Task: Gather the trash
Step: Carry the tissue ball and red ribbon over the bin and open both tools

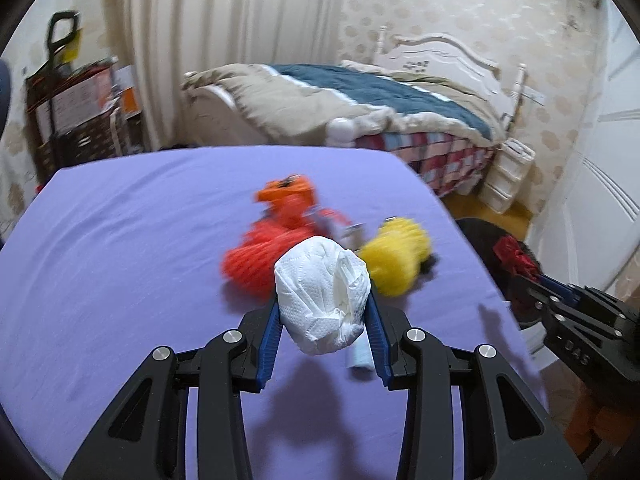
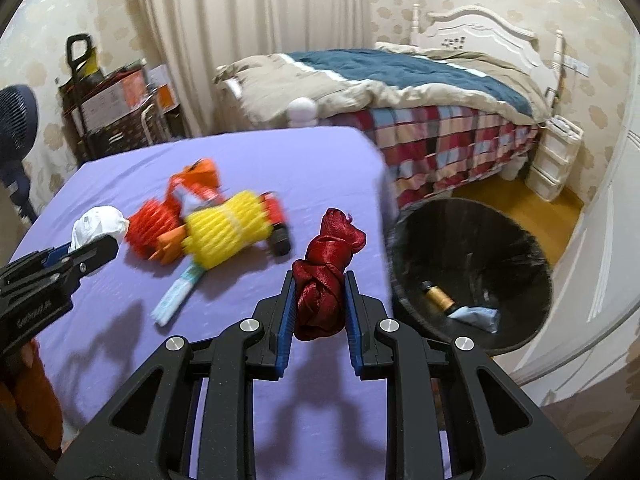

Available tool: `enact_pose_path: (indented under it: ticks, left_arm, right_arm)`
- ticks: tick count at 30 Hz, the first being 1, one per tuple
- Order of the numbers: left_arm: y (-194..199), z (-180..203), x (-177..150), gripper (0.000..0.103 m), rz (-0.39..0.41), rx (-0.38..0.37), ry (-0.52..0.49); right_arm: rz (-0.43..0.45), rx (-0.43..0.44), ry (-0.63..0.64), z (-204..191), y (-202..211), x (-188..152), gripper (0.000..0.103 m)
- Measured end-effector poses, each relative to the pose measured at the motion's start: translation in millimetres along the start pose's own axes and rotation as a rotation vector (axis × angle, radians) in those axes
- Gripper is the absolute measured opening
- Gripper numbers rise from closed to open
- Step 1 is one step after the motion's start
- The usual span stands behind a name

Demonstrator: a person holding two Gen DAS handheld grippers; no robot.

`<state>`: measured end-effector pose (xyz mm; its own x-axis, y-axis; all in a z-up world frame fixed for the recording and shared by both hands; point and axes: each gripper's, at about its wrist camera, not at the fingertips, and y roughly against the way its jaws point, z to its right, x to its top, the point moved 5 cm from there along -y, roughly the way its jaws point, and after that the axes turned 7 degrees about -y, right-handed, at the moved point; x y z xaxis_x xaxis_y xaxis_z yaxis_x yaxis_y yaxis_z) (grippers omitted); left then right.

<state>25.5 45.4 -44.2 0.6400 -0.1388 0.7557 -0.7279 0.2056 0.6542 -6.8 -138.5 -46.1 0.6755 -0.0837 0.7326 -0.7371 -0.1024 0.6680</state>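
My left gripper [image 1: 324,312] is shut on a crumpled white tissue wad [image 1: 323,294] and holds it above the purple table [image 1: 120,248]; it also shows in the right wrist view [image 2: 98,224]. My right gripper [image 2: 318,304] is shut on a knotted dark red cloth bundle [image 2: 324,280] near the table's right edge; it also shows in the left wrist view [image 1: 514,260]. On the table lie a yellow foam net [image 2: 228,228], an orange-red foam net [image 2: 154,224], an orange wrapper [image 2: 200,176] and a pale blue-white packet [image 2: 176,292].
A black trash bin [image 2: 472,272] stands on the floor right of the table, holding a small brown bottle [image 2: 438,296] and a blue scrap [image 2: 478,316]. A bed [image 2: 400,92] is beyond, white drawers [image 2: 554,160] to its right, a shelf cart [image 2: 108,108] and a fan [image 2: 16,120] at left.
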Motion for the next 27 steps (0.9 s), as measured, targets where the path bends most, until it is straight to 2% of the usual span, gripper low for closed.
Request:
enact_pose_path:
  ticks: [10,19,27]
  left_arm:
    - [-45.0,80.7,44.6,0.039,0.015,-0.119,-0.114]
    - [-92.3,139.9,70.0,0.039,-0.007,-0.149,-0.184]
    - [-120.8,178.4,74.7,0.039,-0.035,-0.154,-0.234]
  right_arm:
    - [0.029,-0.085,-0.078,70.0,-12.4,27.8,0.022]
    - [0.036,-0.136,-0.149,126.4,-31.8,46.7,0.022]
    - [0.023,-0.164,-0.204,164.3,-45.8,49.3,0.022]
